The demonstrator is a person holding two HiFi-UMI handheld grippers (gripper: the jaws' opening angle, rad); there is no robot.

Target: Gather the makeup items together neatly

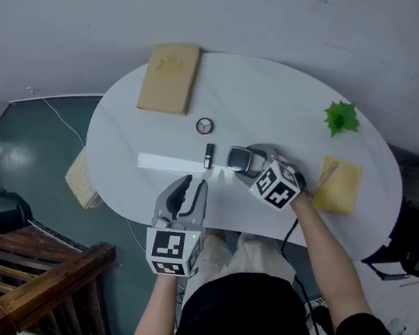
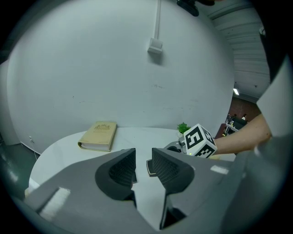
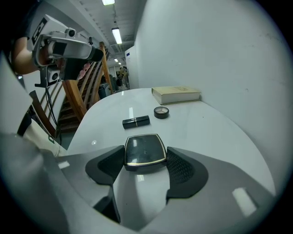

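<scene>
A black square compact (image 3: 144,148) lies on the white oval table (image 1: 284,96), and my right gripper (image 3: 144,157) is shut on it, one pad against each side. The head view shows that compact (image 1: 239,158) at the table's middle with the right gripper (image 1: 248,162) on it. Just left of it lies a black lipstick (image 1: 209,156) (image 3: 136,121), and beyond that a small round compact (image 1: 205,126) (image 3: 161,112). My left gripper (image 1: 195,184) (image 2: 143,157) hovers at the near edge, pointing at the lipstick, open with nothing between its pads.
A tan book (image 1: 168,77) (image 2: 98,135) lies at the table's far left. A green plant (image 1: 341,117) and a yellow pad (image 1: 339,185) sit on the right side. A wooden stair rail (image 1: 41,286) stands low left, and a dark chair (image 1: 418,243) at the right.
</scene>
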